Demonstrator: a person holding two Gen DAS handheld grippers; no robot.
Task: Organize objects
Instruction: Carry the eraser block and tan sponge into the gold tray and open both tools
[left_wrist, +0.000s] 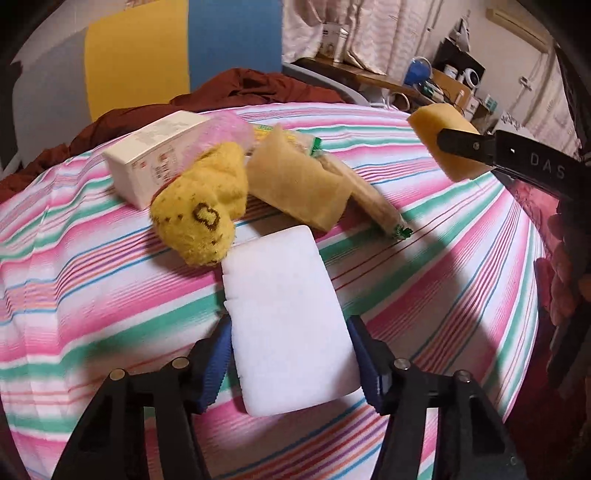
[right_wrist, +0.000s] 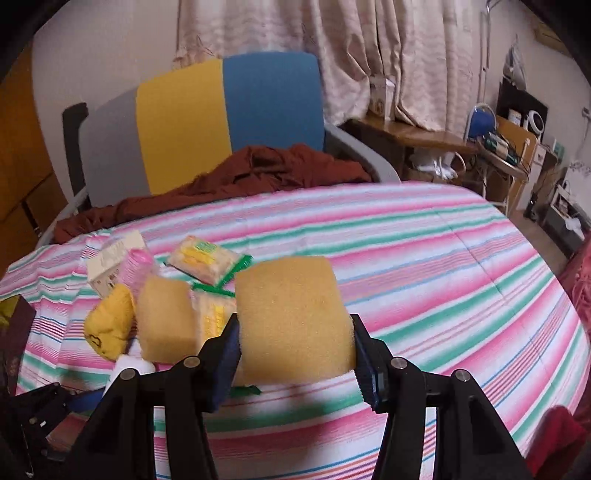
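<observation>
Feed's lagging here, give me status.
Right gripper shut on yellow sponge, lifted. Left gripper straddling white foam block; grip unclear. Plush toy touches block's far corner.

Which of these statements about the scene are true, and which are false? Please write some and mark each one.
1. The right gripper holds a yellow sponge. True.
2. The white block lies between the fingers of the left gripper. True.
3. The held sponge rests on the bedcover. False: it is lifted clear of it.
4. The yellow plush toy is in a gripper. False: it lies on the bedcover beside the white box.
5. A second sponge lies on the bedcover. True.
</observation>
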